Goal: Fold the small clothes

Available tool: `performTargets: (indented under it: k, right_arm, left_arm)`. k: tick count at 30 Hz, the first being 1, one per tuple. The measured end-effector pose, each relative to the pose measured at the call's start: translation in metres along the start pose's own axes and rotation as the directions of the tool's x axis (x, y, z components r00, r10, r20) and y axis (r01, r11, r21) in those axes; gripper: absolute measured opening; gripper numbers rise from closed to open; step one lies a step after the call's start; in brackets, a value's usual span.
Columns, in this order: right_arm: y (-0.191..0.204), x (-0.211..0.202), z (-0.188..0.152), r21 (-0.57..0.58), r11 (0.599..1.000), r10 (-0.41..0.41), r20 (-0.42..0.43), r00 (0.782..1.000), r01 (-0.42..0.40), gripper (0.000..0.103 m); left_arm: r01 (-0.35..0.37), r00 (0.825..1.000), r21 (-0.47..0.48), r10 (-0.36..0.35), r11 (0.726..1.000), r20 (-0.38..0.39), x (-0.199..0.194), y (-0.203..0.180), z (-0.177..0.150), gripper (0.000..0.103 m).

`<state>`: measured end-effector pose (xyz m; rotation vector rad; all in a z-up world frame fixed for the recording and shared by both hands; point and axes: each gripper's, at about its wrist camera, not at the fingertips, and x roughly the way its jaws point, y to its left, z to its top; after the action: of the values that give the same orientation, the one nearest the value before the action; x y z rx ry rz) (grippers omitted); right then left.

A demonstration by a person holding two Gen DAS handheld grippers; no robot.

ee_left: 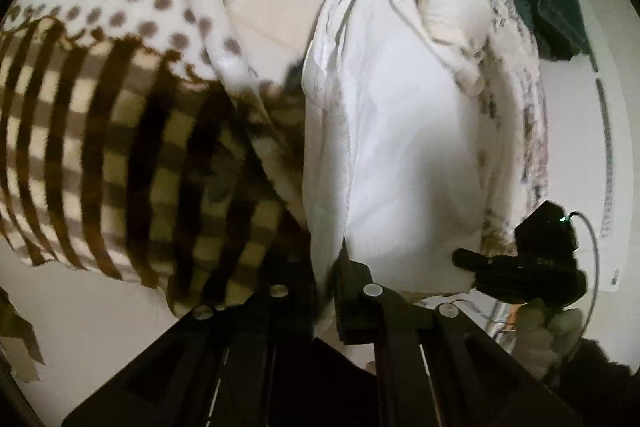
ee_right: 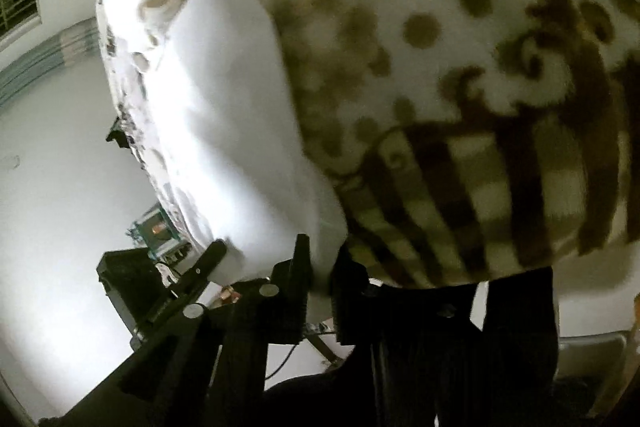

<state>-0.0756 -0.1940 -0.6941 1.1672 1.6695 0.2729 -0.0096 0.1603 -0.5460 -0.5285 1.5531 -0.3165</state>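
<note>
Fold under way. Left gripper (ee_left: 324, 279) and right gripper (ee_right: 320, 275) each pinched shut on the white garment's (ee_left: 400, 131) near edge, over the checked blanket (ee_left: 120, 155). Next, likely: carry both corners across evenly, keeping the edge taut.

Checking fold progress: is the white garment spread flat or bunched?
Bunched: the white garment hangs in folds, both edges pinched by the hand-held grippers.
</note>
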Motion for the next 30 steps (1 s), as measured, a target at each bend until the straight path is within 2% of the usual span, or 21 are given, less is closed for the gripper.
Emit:
performTargets:
  k: [3,6,10,13,15,16,17,20,22,23,24,25,26,27,28,30]
  right_arm:
    - [0.013,-0.015,-0.002,-0.011,0.999,0.048,0.009,0.999,-0.048,0.007]
    - [0.032,-0.034,-0.006,-0.025,0.994,0.111,0.031,0.993,-0.111,0.007]
    - [0.07,-0.068,0.011,-0.057,0.984,0.171,0.097,0.98,-0.166,0.007]
    - [0.108,-0.089,0.046,-0.084,0.974,0.22,0.162,0.962,-0.209,0.007]
    - [0.127,-0.102,0.07,-0.102,0.972,0.229,0.204,0.952,-0.212,0.007]
    - [0.131,-0.111,0.085,-0.11,0.97,0.236,0.226,0.945,-0.216,0.007]
    - [0.139,-0.119,0.104,-0.113,0.969,0.243,0.253,0.936,-0.22,0.007]
    - [0.164,-0.126,0.157,-0.132,0.967,0.251,0.305,0.919,-0.22,0.007]
    - [0.175,-0.13,0.19,-0.155,0.964,0.256,0.322,0.911,-0.216,0.009]
    - [0.182,-0.129,0.208,-0.166,0.966,0.242,0.323,0.915,-0.197,0.009]
    - [0.185,-0.129,0.221,-0.161,0.972,0.218,0.326,0.92,-0.173,0.011]
    - [0.186,-0.128,0.233,-0.151,0.976,0.197,0.322,0.926,-0.155,0.018]
    - [0.185,-0.127,0.242,-0.153,0.976,0.198,0.319,0.927,-0.156,0.037]
    - [0.186,-0.128,0.245,-0.163,0.973,0.207,0.325,0.923,-0.161,0.048]
    - [0.186,-0.13,0.244,-0.18,0.97,0.216,0.341,0.915,-0.162,0.062]
    - [0.181,-0.132,0.24,-0.182,0.974,0.192,0.367,0.91,-0.133,0.063]
  left_arm:
    - [0.06,0.998,-0.025,-0.059,0.998,0.028,-0.018,-0.005,0.004,0.004]
    - [0.136,0.988,-0.043,-0.133,0.99,0.072,-0.039,-0.019,0.016,0.004]
    - [0.214,0.966,-0.017,-0.209,0.977,0.15,-0.06,-0.047,0.057,0.004]
    - [0.267,0.942,0.017,-0.264,0.964,0.209,-0.061,-0.07,0.106,0.004]
    - [0.291,0.928,0.036,-0.291,0.956,0.232,-0.059,-0.078,0.136,0.004]
    - [0.312,0.914,0.059,-0.317,0.948,0.254,-0.056,-0.086,0.161,0.005]
    - [0.319,0.907,0.076,-0.328,0.945,0.263,-0.054,-0.089,0.177,0.005]
    - [0.333,0.899,0.092,-0.346,0.938,0.268,-0.036,-0.097,0.228,0.006]
    - [0.329,0.908,0.082,-0.339,0.941,0.247,-0.022,-0.099,0.26,0.009]
    - [0.323,0.914,0.078,-0.332,0.943,0.231,-0.014,-0.1,0.277,0.013]
    - [0.303,0.924,0.07,-0.311,0.95,0.224,-0.011,-0.099,0.285,0.028]
    - [0.295,0.928,0.058,-0.301,0.954,0.222,-0.006,-0.096,0.298,0.043]
    - [0.311,0.922,0.049,-0.314,0.949,0.228,-0.006,-0.093,0.304,0.05]
    - [0.321,0.917,0.039,-0.321,0.946,0.239,-0.007,-0.089,0.307,0.058]
    - [0.325,0.913,0.021,-0.32,0.945,0.254,-0.008,-0.08,0.309,0.06]
    - [0.309,0.92,-0.001,-0.298,0.951,0.256,-0.007,-0.069,0.31,0.06]
